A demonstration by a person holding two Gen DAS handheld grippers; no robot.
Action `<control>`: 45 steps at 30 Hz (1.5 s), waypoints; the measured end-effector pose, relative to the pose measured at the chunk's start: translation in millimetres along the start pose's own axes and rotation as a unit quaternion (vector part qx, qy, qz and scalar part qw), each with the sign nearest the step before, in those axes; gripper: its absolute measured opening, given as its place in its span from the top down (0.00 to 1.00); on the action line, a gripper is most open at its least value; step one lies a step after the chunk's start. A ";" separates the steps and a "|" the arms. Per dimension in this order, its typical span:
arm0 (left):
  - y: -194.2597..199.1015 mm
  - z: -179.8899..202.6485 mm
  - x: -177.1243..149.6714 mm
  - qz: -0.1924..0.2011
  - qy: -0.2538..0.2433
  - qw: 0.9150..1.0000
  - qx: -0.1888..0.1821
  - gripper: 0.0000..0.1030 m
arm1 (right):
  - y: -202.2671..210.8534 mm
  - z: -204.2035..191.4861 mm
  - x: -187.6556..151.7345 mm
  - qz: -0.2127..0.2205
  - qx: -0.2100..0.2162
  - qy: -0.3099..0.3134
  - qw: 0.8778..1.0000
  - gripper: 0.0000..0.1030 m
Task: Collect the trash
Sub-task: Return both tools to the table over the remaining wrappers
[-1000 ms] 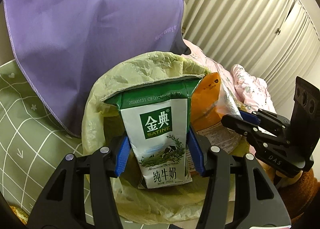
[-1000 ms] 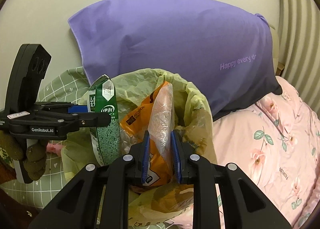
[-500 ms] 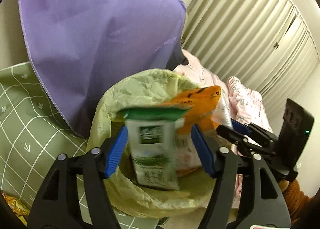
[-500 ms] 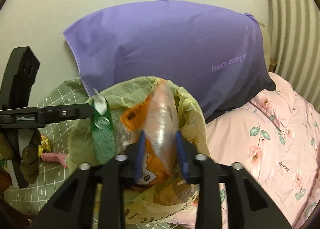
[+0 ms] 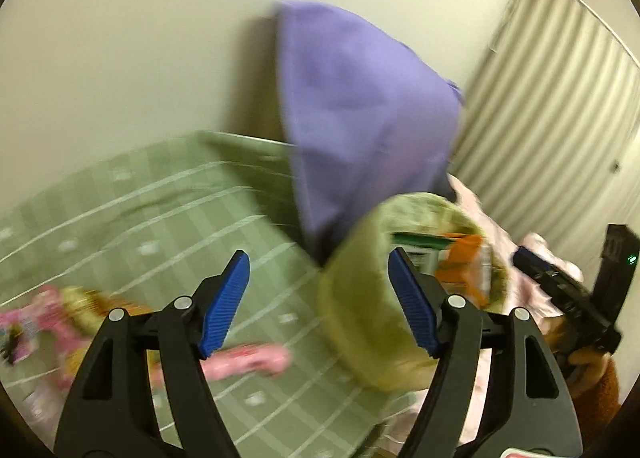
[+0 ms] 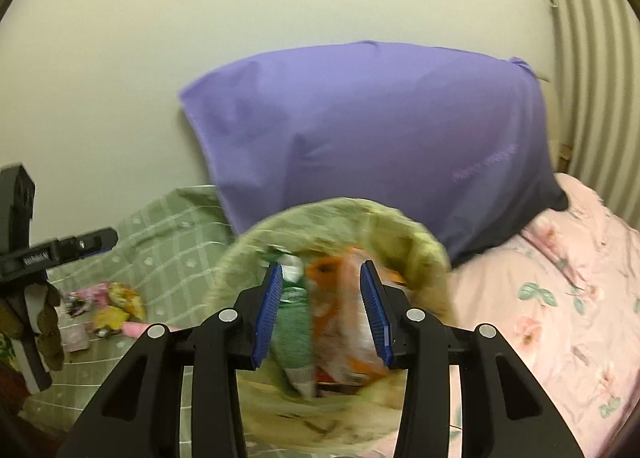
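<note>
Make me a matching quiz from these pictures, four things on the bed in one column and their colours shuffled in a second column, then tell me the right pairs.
Things
1. pillow
2. milk carton
3. snack bag
4. flowered sheet

Colours
A. orange
B. pink
C. purple
D. green and white

Pairs: 1-C, 2-D, 3-A, 4-B

Both grippers' jaws have just been opening: the milk carton [image 6: 295, 322] and orange snack bag [image 6: 344, 322] now sit released in the yellow-green trash bag [image 6: 416, 254], and the left gripper [image 5: 320, 302] has swung aside, empty.
</note>
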State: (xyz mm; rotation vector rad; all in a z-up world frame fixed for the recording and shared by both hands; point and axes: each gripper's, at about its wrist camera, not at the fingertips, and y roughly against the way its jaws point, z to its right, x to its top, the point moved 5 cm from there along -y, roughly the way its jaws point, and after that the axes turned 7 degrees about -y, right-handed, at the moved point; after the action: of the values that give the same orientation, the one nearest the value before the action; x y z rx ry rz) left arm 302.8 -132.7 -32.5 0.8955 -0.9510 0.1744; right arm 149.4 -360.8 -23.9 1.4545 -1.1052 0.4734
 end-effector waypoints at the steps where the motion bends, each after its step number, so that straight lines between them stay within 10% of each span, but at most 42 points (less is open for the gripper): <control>1: 12.9 -14.2 -5.4 0.010 0.005 1.000 0.026 0.34 | -0.2 -6.1 0.2 0.001 0.012 0.000 1.000 0.48; 10: 103.2 -116.8 -53.2 0.053 0.094 0.977 0.184 0.34 | -28.6 -88.3 -5.9 -0.020 0.131 0.034 0.991 0.38; 16: 161.4 -172.1 -95.7 0.069 0.171 0.946 0.266 0.34 | -49.5 -145.0 -21.9 -0.060 0.176 0.091 0.978 0.38; 23: 193.2 -204.2 -138.7 0.067 0.224 0.921 0.312 0.34 | -63.3 -190.8 -43.4 -0.097 0.219 0.129 0.962 0.38; 37: 152.9 -224.8 -169.7 0.019 0.219 0.937 0.271 0.34 | -87.9 -219.5 -84.3 -0.156 0.206 0.164 0.952 0.38; 45: 106.3 -260.1 -160.8 -0.011 0.204 0.942 0.267 0.52 | -96.4 -213.6 -105.6 -0.190 0.160 0.199 0.948 0.38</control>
State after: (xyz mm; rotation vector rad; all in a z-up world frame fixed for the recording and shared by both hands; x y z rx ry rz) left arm 318.4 163.7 -161.9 1.3048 -0.5035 0.5966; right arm 244.8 -139.2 -112.7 1.7119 -0.4235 0.6544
